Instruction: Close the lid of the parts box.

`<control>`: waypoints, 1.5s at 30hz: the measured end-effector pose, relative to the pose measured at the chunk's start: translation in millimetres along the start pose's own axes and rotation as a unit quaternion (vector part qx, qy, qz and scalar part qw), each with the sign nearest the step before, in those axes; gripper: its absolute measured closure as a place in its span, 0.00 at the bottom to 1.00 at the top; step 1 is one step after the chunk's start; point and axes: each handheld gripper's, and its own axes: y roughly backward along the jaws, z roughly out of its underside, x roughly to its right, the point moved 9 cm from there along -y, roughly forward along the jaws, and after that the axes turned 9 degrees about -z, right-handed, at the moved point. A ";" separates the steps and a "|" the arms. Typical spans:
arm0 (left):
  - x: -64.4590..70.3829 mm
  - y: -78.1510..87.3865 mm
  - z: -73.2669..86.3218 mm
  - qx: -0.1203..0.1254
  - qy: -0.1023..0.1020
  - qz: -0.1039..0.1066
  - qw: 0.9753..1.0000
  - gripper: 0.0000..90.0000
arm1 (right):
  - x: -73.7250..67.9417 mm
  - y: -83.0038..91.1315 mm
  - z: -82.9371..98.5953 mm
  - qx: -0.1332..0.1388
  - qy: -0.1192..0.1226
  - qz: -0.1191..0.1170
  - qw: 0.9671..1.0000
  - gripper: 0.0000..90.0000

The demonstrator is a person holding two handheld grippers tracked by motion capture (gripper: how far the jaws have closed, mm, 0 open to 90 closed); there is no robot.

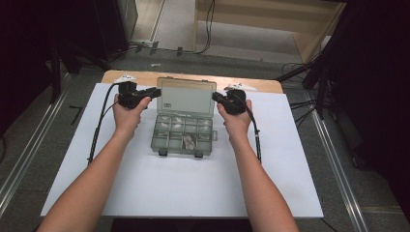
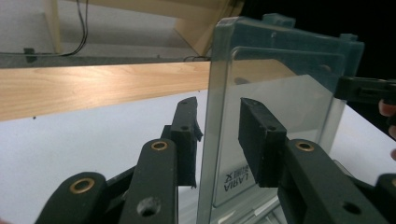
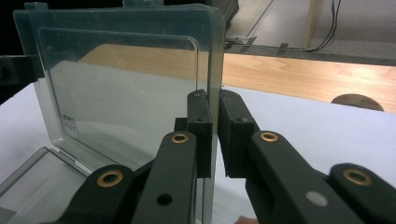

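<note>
**Two grippers at the upright lid**

Left black two-jaw gripper (image 2: 216, 135) straddles the left edge of the clear, grey-tinted plastic lid (image 1: 187, 97), its jaws parted with a gap on either side of the panel. That lid stands upright behind the clear plastic compartment box (image 1: 183, 135), which lies on the white table sheet (image 1: 193, 188) and holds small pale pieces. Right black two-jaw gripper (image 3: 215, 133) pinches the lid's right edge, jaws closed onto it. Bare light wood tabletop (image 3: 299, 74) shows beyond the sheet.
</note>
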 end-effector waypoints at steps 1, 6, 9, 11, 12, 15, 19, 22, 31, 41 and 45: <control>0.3 2.9 -1.6 0.003 -0.001 0.007 1.000 0.76 | -0.5 0.6 0.0 0.000 0.005 0.000 1.000 0.91; -3.0 9.3 -8.5 0.003 0.013 0.008 1.000 0.92 | -3.3 3.8 0.9 0.009 0.019 0.000 1.000 0.91; -9.8 9.0 -11.6 0.005 0.030 0.004 1.000 0.98 | -5.2 6.3 1.9 0.011 0.028 0.002 1.000 0.91; -15.2 4.6 -10.6 -0.004 0.040 -0.002 0.999 0.99 | -6.4 7.7 2.1 0.013 0.035 0.002 0.999 0.91; -17.2 0.7 -9.5 -0.012 0.041 -0.003 0.999 0.99 | -6.8 8.4 2.4 0.015 0.039 0.002 0.999 0.91; -17.2 -12.3 -4.7 -0.039 0.035 -0.002 0.999 0.99 | -8.2 10.3 4.0 0.024 0.044 -0.002 0.999 0.91; -10.8 -19.2 -7.3 -0.038 0.044 0.010 0.998 0.99 | -9.6 12.3 4.7 0.026 0.054 -0.002 0.998 0.91; -5.4 -19.7 -9.1 -0.034 0.047 0.020 0.998 0.99 | -10.8 13.4 4.9 0.028 0.058 -0.003 0.998 0.90; 3.2 -13.9 -11.7 -0.032 0.034 0.036 0.998 0.99 | -15.4 20.0 7.9 0.035 0.054 -0.032 0.997 0.83; 7.4 -7.8 -9.7 -0.016 0.022 0.034 0.999 0.99 | -19.5 48.9 11.1 0.043 0.038 -0.074 0.996 0.73; 9.6 -6.7 -7.7 -0.019 0.015 0.038 0.999 0.99 | -16.4 56.6 11.1 0.043 0.042 -0.065 0.996 0.75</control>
